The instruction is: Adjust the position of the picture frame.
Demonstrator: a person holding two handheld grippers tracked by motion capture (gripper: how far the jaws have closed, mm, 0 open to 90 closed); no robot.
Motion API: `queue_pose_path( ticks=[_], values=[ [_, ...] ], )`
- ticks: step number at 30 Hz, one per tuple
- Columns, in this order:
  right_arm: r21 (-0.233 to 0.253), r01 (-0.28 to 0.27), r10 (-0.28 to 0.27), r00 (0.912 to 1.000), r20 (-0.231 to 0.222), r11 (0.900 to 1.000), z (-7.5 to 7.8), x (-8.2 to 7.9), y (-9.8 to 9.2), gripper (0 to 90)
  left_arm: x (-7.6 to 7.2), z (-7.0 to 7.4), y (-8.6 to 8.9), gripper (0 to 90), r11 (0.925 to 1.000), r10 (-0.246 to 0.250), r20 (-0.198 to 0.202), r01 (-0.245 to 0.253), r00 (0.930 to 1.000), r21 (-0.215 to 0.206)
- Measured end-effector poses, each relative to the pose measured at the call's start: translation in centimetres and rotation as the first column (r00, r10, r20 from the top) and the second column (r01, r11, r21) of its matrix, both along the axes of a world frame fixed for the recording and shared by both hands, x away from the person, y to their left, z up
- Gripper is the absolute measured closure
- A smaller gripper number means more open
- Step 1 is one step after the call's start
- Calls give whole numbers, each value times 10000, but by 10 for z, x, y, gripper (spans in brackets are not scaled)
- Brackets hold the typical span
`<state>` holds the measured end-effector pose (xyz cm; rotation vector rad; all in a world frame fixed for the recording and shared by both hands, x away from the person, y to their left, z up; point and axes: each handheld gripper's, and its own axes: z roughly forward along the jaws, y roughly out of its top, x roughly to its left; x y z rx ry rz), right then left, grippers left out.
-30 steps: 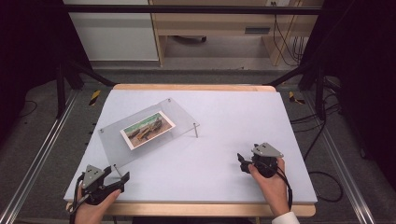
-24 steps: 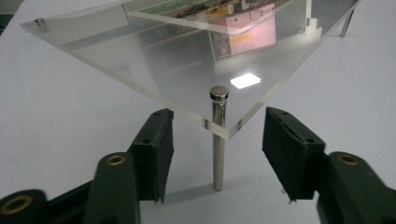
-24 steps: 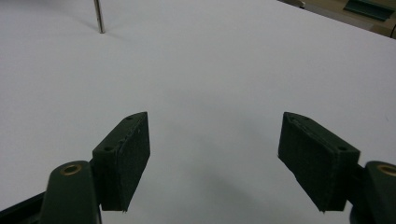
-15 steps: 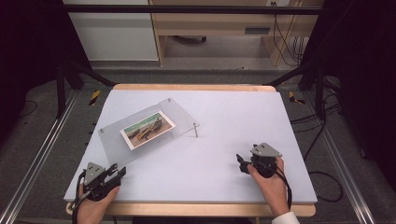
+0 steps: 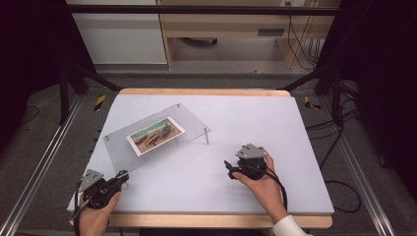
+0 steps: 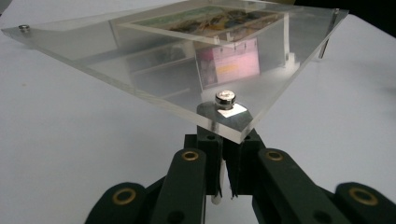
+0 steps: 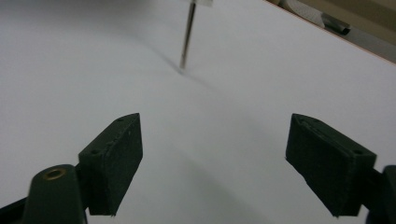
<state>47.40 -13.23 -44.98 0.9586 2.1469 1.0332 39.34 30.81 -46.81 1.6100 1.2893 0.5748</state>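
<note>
Plate (image 5: 147, 142) of clear acrylic stands on thin metal legs at the left-centre of the tabletop (image 5: 255, 123), with a picture card (image 5: 155, 135) lying on its top face. We have the left claw (image 6: 224, 175) under the plate's near corner, its jaws pressed together on the leg (image 6: 218, 184) below the corner screw (image 6: 224, 99). The right claw (image 7: 212, 158) is spread wide and holds nothing; it rests low over bare tabletop, well apart from the plate, facing another leg (image 7: 187, 35). We judge the step in hand to be gripping this corner leg, perhaps to turn or free it. To do it well, we keep the jaws square to the leg, hold it close under the plate, and avoid tilting the plate so the card does not slide. We would bring the right claw to steady the far edge if the plate rocks.
</note>
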Motion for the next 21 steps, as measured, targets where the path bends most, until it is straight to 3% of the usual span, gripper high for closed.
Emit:
queue_pose_path(
  ticks=[2,3,5,8,12,17,21],
  values=[
    [245,-147,151,9997,-175,9996,2,12,14,253,1,1,2,840,10000,-8,14,8,10000,-75],
    [286,-117,124,9997,-232,9995,3,25,27,327,1,1,2,841,9999,20,-2,-20,10000,-138],
    [393,-144,155,9995,-289,9991,4,32,32,355,2,1,4,841,9997,-3,-29,2,10000,-262],
    [1012,-51,114,9980,-622,9949,4,51,41,447,2,1,5,842,9993,-22,-92,19,10000,-387],
    [1236,-109,193,9976,-669,9923,-1,70,49,521,2,2,5,842,9987,-66,-96,61,9999,-498],
    [1504,-326,433,9968,-679,9881,-4,84,58,559,2,4,6,842,9977,-82,-82,76,9999,-680],
    [1663,-173,318,9959,-846,9859,-6,94,62,588,2,4,6,842,9971,-72,-80,66,9999,-764]
  ],
)
